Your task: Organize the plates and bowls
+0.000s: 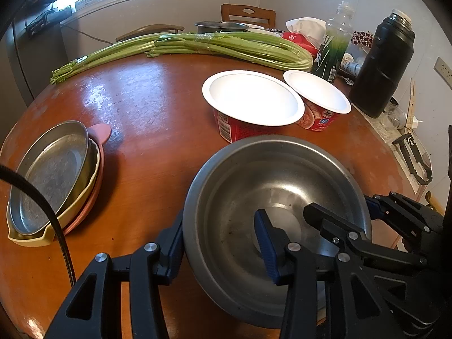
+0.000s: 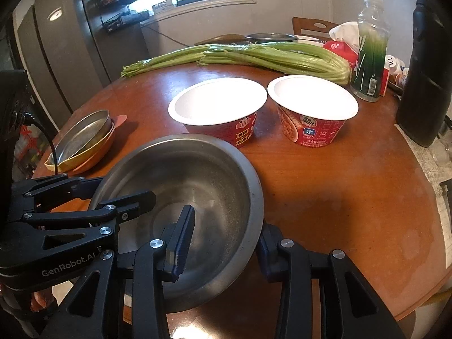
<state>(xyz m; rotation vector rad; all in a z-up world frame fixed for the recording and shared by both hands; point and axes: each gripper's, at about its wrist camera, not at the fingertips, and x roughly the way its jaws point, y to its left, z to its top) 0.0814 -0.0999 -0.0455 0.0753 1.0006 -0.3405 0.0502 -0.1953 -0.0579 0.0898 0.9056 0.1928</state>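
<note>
Both tongs straddle the rim of the same steel bowl (image 1: 271,212), which sits near the front edge of the round table (image 1: 147,107). The left tongs (image 1: 220,243) have one finger outside the bowl's left wall and one inside; the right tongs (image 2: 223,243) mirror that on the right wall. Each pair looks spread about as wide as the wall it brackets, but the pictures do not show whether the pads are pressing the metal or only standing beside it, so I cannot tell if either grip is made. Ahead of the tongs, just beyond the bowl's far rim, stand two red paper bowls (image 2: 219,107) (image 2: 312,104) side by side, almost touching. Well off to the left of the left tongs lies a stack of plates (image 1: 53,180), a steel one on top, a yellow dish and a pink plate beneath. Celery (image 1: 183,46) lies across the far side, with a black flask (image 1: 381,65) and a bottle (image 1: 334,42) ahead to the right. The step in hand seems to be a two-sided lift of the steel bowl. To do it well, squeeze both sides evenly before rising, keep the rim level so thin slick metal does not slip through the pads, and lift straight up enough to pass over the paper bowls' rims without nudging them.
</note>
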